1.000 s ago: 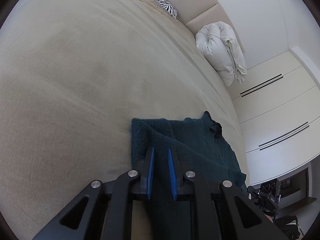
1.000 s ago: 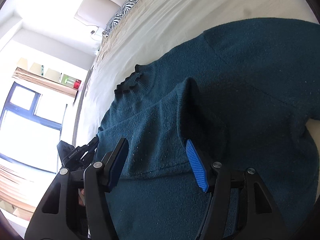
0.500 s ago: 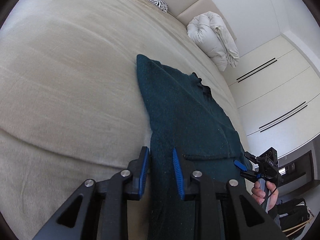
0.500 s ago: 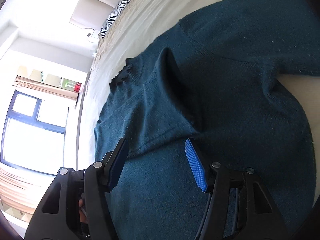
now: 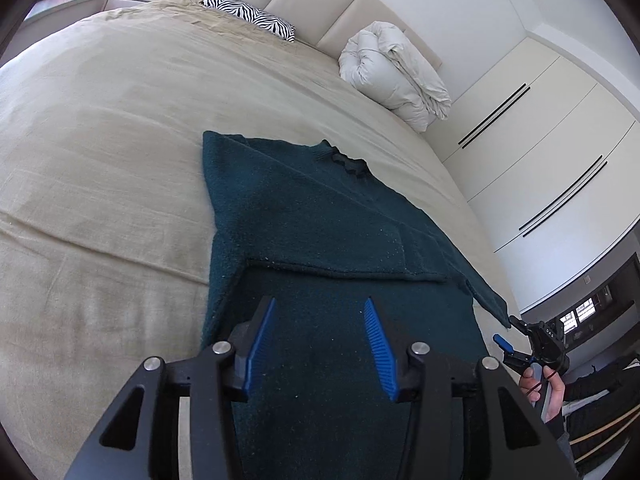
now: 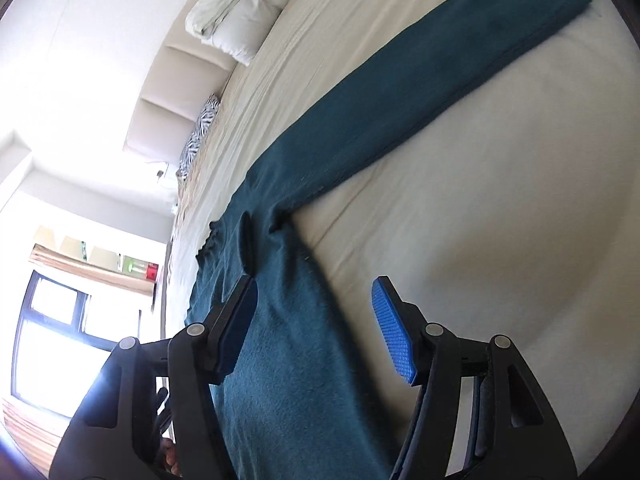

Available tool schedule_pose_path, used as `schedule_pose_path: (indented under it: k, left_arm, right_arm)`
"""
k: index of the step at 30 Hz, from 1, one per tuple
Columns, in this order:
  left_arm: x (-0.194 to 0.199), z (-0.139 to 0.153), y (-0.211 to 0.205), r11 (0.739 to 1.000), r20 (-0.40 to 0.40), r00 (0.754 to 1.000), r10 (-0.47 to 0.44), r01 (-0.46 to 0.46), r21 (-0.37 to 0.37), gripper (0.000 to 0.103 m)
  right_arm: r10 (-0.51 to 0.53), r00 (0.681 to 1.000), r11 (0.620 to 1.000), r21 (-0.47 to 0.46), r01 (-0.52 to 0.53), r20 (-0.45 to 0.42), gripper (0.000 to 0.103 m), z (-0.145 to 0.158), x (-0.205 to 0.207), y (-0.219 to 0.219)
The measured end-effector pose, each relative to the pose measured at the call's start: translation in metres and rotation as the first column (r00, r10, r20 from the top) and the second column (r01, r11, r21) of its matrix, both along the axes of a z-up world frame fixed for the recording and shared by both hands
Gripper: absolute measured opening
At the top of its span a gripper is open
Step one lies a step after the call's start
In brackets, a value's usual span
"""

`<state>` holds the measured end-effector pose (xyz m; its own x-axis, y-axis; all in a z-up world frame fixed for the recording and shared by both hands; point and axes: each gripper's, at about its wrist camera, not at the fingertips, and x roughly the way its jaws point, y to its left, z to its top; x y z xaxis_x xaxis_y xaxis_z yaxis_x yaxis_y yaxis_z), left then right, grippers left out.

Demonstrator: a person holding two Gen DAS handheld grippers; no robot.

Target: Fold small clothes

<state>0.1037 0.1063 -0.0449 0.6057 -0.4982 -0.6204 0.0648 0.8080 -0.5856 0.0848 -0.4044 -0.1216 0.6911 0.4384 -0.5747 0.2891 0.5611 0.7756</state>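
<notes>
The teal sweater (image 5: 320, 220) lies flat on the beige bed (image 5: 100, 140), collar toward the headboard. Its left sleeve is already folded across the chest, the cuff edge forming a straight line over the body. The right sleeve (image 6: 420, 80) stretches out straight across the sheet, unfolded. The left tongs (image 5: 320, 344) hang just above the lower body of the garment; their jaws have just been opening, and nothing is pinched between the blue pads, only fabric lying beneath them. The right tongs (image 6: 316, 320) stand apart as well, hovering over the sweater's side edge where it meets bare sheet, gripping nothing.

The step in hand looks like the changeover between sleeves: one side is finished and let go, the other not yet taken. The next move likely calls for the right tongs to reach out along the extended sleeve, pinch it near the cuff, and carry it across the chest to lie over the first fold, keeping the fabric from bunching at the armpit.
</notes>
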Motion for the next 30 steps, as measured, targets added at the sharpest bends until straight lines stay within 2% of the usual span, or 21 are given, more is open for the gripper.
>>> schedule_pose_path:
  k: [3, 6, 11, 13, 21, 23, 25, 26, 28, 30]
  left_arm:
    - [0.004, -0.007, -0.024, 1.0, -0.026, 0.999, -0.02, 0.02, -0.01, 0.054]
    - [0.005, -0.015, -0.051, 0.999, -0.053, 0.997, -0.051, 0.05, -0.014, 0.055]
    - [0.006, -0.022, -0.085, 0.995, -0.076, 0.992, -0.099, 0.098, -0.017, 0.056]
    - [0.005, -0.024, -0.094, 0.994, -0.082, 0.99, -0.112, 0.112, -0.009, 0.058]
    - [-0.001, -0.029, -0.091, 0.993, -0.113, 0.987, -0.114, 0.113, -0.018, 0.059]
    - [-0.004, -0.026, -0.088, 0.994, -0.109, 0.988, -0.108, 0.106, -0.021, 0.059]
    - [-0.005, -0.024, -0.084, 0.995, -0.107, 0.989, -0.102, 0.1, -0.026, 0.059]
    - [-0.006, -0.023, -0.081, 0.995, -0.106, 0.99, -0.098, 0.095, -0.027, 0.059]
    - [-0.006, -0.021, -0.077, 0.995, -0.104, 0.99, -0.093, 0.089, -0.035, 0.059]
    - [-0.004, -0.018, -0.074, 0.995, -0.096, 0.992, -0.087, 0.082, -0.048, 0.06]
  right_arm:
    - [-0.132, 0.991, 0.991, 0.015, 0.132, -0.013, 0.059, -0.003, -0.017, -0.053]
    - [-0.226, 0.973, 0.974, 0.016, 0.227, -0.042, 0.059, -0.008, -0.019, -0.1]
    - [-0.329, 0.94, 0.939, 0.076, 0.336, -0.089, 0.058, -0.029, -0.007, -0.157]
    - [-0.368, 0.927, 0.92, 0.114, 0.375, -0.079, 0.058, -0.038, -0.007, -0.181]
    - [-0.453, 0.89, 0.877, 0.157, 0.455, -0.049, 0.057, -0.054, 0.019, -0.219]
    - [-0.474, 0.879, 0.864, 0.169, 0.474, -0.046, 0.051, -0.055, 0.033, -0.224]
    - [-0.484, 0.873, 0.86, 0.154, 0.486, -0.054, 0.033, -0.056, 0.038, -0.231]
    - [-0.485, 0.872, 0.863, 0.129, 0.489, -0.06, 0.03, -0.055, 0.04, -0.233]
    - [-0.48, 0.875, 0.874, 0.048, 0.483, -0.065, 0.011, -0.046, 0.046, -0.231]
    - [-0.454, 0.89, 0.89, -0.058, 0.452, -0.042, 0.009, -0.026, 0.052, -0.218]
